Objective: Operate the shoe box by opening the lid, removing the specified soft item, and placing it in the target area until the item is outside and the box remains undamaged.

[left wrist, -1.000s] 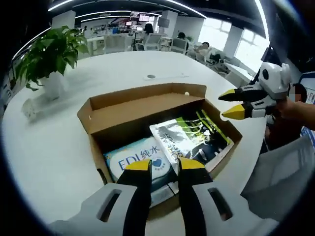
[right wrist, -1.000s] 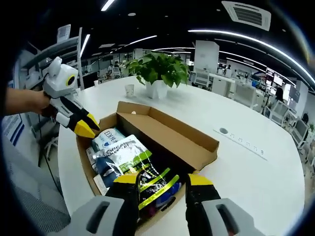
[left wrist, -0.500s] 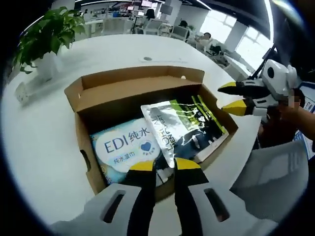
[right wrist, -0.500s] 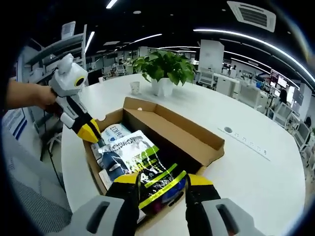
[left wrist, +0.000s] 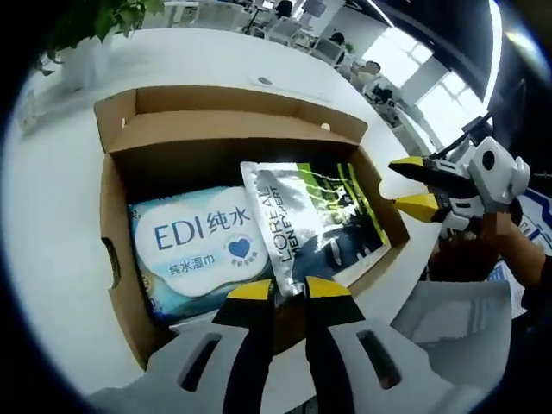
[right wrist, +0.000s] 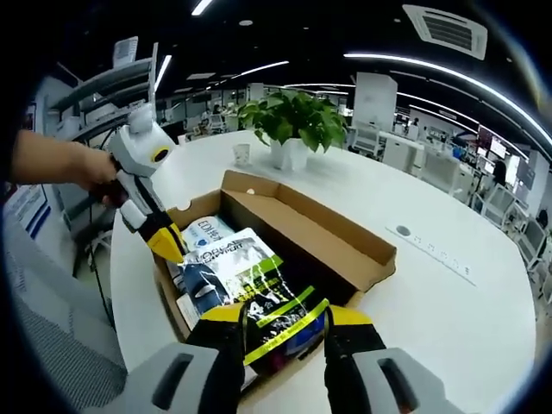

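The cardboard shoe box point(left wrist: 116, 259) stands open on the white table, its lid point(left wrist: 233, 121) folded back on the far side. Inside lie a blue EDI wet-wipes pack point(left wrist: 203, 246) and a dark L'Oreal pouch point(left wrist: 315, 216) with green stripes, side by side. My left gripper point(left wrist: 289, 289) hovers over the box's near wall, its jaws a narrow gap apart with nothing between them. In the right gripper view the left gripper point(right wrist: 168, 244) points down at the wipes pack point(right wrist: 204, 231). My right gripper point(right wrist: 285, 315) is open above the pouch point(right wrist: 250, 285); it also shows as the right gripper point(left wrist: 414, 185) beside the box's end.
A potted plant point(right wrist: 289, 125) and a paper cup point(right wrist: 241, 153) stand on the round white table point(right wrist: 448, 302) behind the box. A cable grommet point(right wrist: 403, 230) sits in the tabletop. A person's hand point(right wrist: 60, 164) holds the left gripper. Office desks and chairs lie beyond.
The left gripper has come closer over the box and tipped down toward the wipes pack. The right gripper has stayed open over the pouch end, barely shifting.
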### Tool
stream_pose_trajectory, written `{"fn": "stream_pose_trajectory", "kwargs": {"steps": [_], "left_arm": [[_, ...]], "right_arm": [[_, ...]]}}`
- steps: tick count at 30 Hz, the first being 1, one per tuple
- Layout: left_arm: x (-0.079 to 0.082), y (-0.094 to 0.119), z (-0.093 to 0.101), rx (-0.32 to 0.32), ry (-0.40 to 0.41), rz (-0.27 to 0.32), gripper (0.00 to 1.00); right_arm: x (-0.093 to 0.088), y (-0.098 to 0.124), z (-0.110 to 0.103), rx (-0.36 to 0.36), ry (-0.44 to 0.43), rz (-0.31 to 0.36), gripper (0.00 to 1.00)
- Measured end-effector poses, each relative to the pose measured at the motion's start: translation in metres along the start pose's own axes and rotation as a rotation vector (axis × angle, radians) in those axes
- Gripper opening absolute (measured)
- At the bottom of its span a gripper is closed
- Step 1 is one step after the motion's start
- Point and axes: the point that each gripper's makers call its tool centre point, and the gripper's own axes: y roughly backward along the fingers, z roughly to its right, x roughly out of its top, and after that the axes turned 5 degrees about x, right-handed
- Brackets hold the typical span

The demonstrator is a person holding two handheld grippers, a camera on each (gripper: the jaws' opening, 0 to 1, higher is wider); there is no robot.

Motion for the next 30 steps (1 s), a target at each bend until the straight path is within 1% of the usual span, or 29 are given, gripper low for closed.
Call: {"fn": "stream_pose_trajectory", "kwargs": {"steps": [3, 5, 8, 11, 14, 15, 17, 23, 30], "left_arm": [[-0.006, -0.007, 0.001, -0.020, 0.032, -0.031, 0.10], [-0.007, -0.009, 0.001, -0.025, 0.036, -0.031, 0.10], [-0.006, -0.011, 0.007, -0.053, 0.065, -0.019, 0.10], [-0.005, -0.012, 0.009, -0.064, 0.071, -0.011, 0.08], [-0.002, -0.011, 0.012, -0.079, 0.079, 0.005, 0.04], [0.000, -0.010, 0.013, -0.082, 0.075, 0.015, 0.02], [0.003, -0.009, 0.014, -0.082, 0.063, 0.026, 0.01], [0.013, -0.005, 0.021, -0.089, 0.059, 0.048, 0.00], [0.020, 0.003, 0.027, -0.094, 0.058, 0.057, 0.00]], "right_arm": [[-0.002, 0.000, -0.001, 0.007, 0.001, -0.002, 0.32], [-0.004, 0.000, -0.001, 0.008, -0.001, -0.003, 0.32], [-0.005, 0.001, -0.003, 0.016, -0.003, 0.000, 0.32], [-0.007, 0.001, -0.006, 0.027, 0.006, -0.004, 0.31], [-0.008, 0.000, -0.009, 0.039, 0.007, -0.003, 0.31], [-0.009, 0.000, -0.010, 0.041, 0.008, -0.003, 0.31], [-0.010, 0.000, -0.011, 0.045, 0.013, -0.006, 0.31], [-0.009, -0.002, -0.018, 0.063, 0.033, -0.001, 0.30], [-0.012, -0.005, -0.029, 0.085, 0.072, -0.008, 0.31]]}}
